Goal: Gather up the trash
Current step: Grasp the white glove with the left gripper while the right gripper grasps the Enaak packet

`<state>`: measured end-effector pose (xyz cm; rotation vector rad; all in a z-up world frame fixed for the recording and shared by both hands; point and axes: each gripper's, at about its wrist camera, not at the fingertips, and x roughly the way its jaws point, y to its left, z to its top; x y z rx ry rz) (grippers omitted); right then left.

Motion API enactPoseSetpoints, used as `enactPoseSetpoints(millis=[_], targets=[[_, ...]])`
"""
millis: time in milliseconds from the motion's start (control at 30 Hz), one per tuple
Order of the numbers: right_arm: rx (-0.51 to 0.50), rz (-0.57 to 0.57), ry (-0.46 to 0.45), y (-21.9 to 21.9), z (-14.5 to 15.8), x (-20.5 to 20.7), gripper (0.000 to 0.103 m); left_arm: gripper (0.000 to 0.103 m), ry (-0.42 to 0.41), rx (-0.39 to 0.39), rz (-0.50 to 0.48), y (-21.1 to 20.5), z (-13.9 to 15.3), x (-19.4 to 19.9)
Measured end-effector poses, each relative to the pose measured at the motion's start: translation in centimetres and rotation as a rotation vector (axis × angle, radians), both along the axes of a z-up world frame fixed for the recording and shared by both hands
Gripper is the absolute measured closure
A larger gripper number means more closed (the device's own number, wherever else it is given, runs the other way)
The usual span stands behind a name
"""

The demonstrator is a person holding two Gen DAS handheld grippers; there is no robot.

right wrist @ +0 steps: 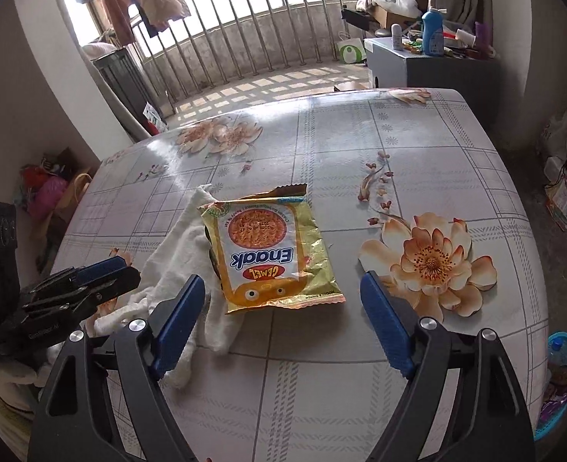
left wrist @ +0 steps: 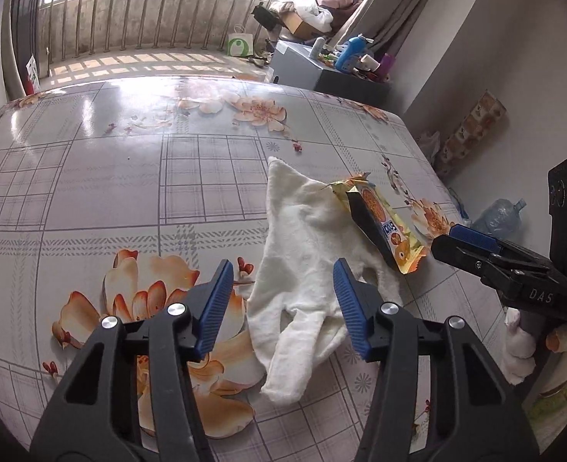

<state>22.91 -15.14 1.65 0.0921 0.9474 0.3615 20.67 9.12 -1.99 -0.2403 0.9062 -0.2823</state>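
A torn yellow Enaak noodle-snack wrapper (right wrist: 268, 250) lies on the flowered tablecloth (right wrist: 398, 146), its left edge resting on a crumpled white cloth (right wrist: 179, 254). My right gripper (right wrist: 283, 281) hovers just in front of the wrapper, its jaws standing wide apart with nothing pressed between them. In the left wrist view, the left gripper (left wrist: 283, 269) stands open over the near part of the white cloth (left wrist: 306, 254), pads clear of it. The wrapper (left wrist: 383, 227) lies to its right, with the right gripper (left wrist: 447, 242) coming in from the right edge. The left gripper (right wrist: 129, 269) shows at the left of the right wrist view.
A gloved hand (left wrist: 518, 350) holds the right gripper's handle. Beyond the table (left wrist: 129, 192) stand a grey cabinet (right wrist: 418, 61) with bottles and a balcony railing (right wrist: 245, 30). A water jug (left wrist: 499, 219) and a blue basket (right wrist: 562, 377) sit on the floor at the right.
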Motion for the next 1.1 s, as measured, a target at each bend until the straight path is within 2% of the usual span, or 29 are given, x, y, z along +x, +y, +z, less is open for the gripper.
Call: enactPoseSetpoints(millis=[133, 433, 533, 700, 833, 1100], targets=[[-0.066, 0.036, -0.010, 1.4, -0.1, 1.4, 0.016, 0.056, 0.024, 0.014, -0.010, -0.4, -0.9, 0.7], [-0.135, 0.063, 0.025, 2.7, -1.7, 3.4, 0.016, 0.067, 0.015, 0.046, 0.005, 0.0, -1.2, 0.5], [-0.131, 0.049, 0.037, 2.6, -2.0, 3.6, 0.016, 0.072, 0.003, 0.067, 0.005, -0.2, -1.4, 0.6], [-0.155, 0.028, 0.032, 1.9, -2.2, 3.9, 0.032, 0.074, -0.012, 0.112, -0.005, -0.9, -1.3, 0.7], [-0.176, 0.003, 0.023, 1.4, -2.1, 3.9, 0.050, 0.074, -0.020, 0.142, -0.014, -1.6, -1.1, 0.9], [-0.201, -0.037, 0.013, 0.6, -2.1, 3.2, 0.078, 0.074, -0.007, 0.111, -0.037, -2.0, -1.0, 0.6]])
